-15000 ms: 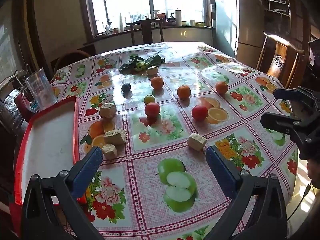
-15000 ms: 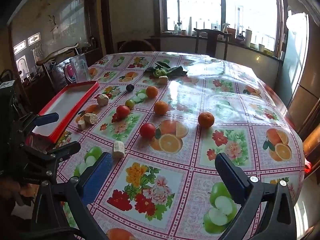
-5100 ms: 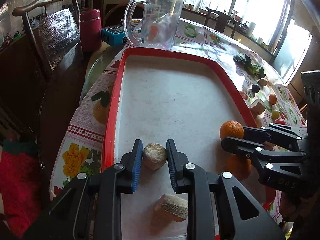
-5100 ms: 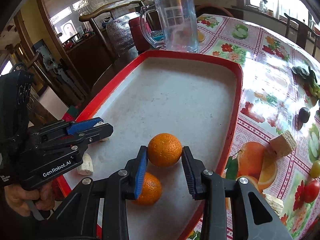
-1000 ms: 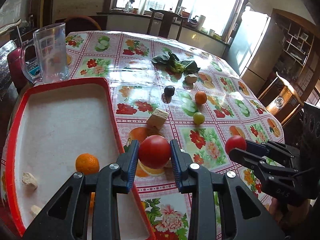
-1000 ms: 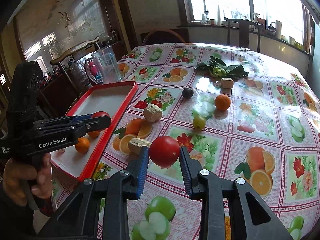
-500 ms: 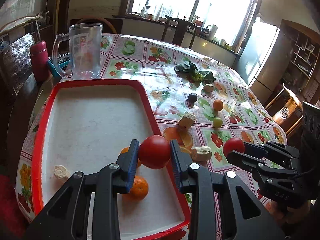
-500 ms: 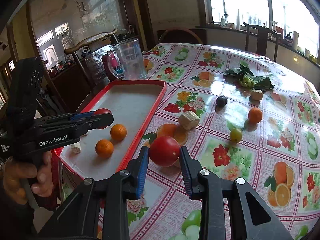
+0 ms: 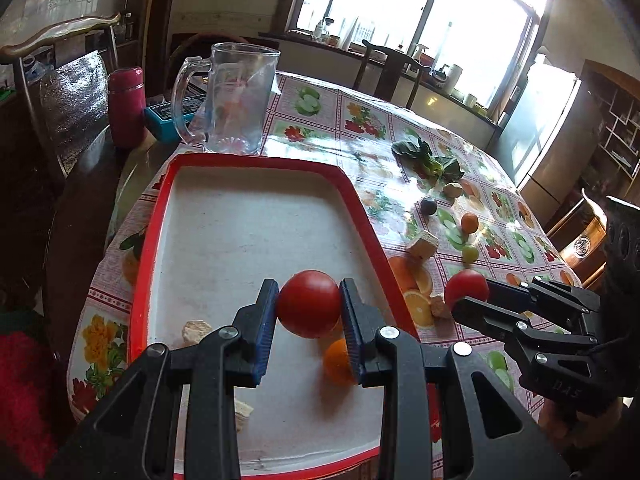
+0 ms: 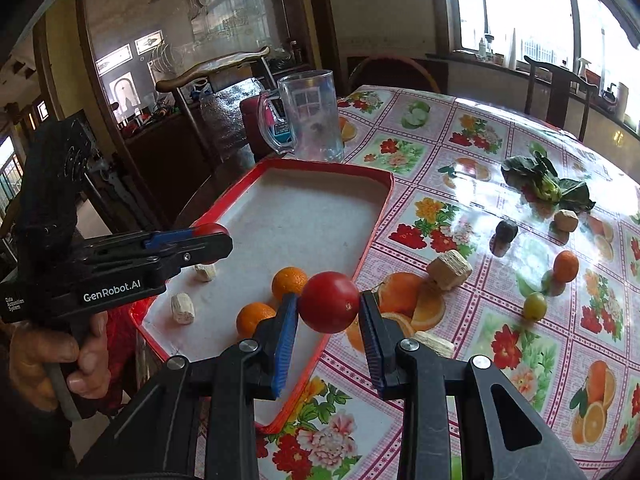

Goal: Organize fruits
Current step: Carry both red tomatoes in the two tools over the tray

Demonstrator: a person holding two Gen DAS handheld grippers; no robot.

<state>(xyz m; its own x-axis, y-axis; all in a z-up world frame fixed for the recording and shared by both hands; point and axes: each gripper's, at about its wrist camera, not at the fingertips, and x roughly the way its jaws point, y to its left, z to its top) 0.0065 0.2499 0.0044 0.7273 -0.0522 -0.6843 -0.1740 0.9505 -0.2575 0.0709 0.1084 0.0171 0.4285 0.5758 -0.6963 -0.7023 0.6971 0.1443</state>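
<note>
Each gripper is clamped on a red fruit, probably a tomato. The left gripper (image 9: 308, 304) holds the left tomato (image 9: 308, 303) above the near part of the red-rimmed tray (image 9: 256, 160); the right gripper (image 10: 328, 307) holds the right tomato (image 10: 329, 302) over the tray's table-side rim. To place them well, each should come down onto bare tray floor clear of the two oranges (image 10: 289, 281) inside, and be let go only once resting, since round fruit may roll.

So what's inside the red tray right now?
In the tray: two oranges, two pale chunks. The left tongs hide part of the floor.
</note>
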